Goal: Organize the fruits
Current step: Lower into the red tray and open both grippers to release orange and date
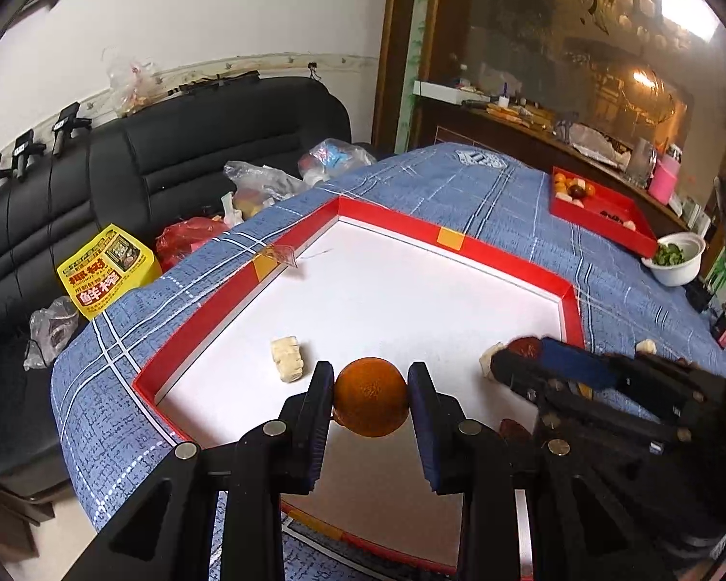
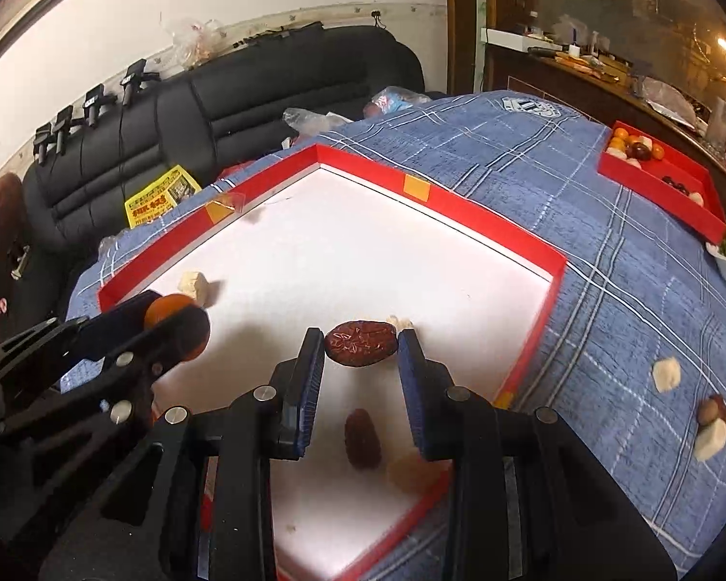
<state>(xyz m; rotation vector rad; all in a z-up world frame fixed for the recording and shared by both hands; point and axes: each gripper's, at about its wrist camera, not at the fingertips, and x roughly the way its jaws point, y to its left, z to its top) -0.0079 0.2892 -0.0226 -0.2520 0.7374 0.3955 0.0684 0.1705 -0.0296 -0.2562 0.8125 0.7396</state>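
Clamped in my left gripper (image 1: pixel 370 399), one round, dimpled orange (image 1: pixel 370 397); my right gripper (image 2: pixel 361 351) grips one wrinkled red date (image 2: pixel 360 343), a second date (image 2: pixel 362 438) below

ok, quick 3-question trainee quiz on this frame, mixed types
1. True or false: the left gripper is shut on a small orange.
2. What does the right gripper hold? A) red date B) white chunk C) nothing
3. Fill in: both grippers are above the large red tray's ____ floor.

Key: 1 true; 2 A; 3 white
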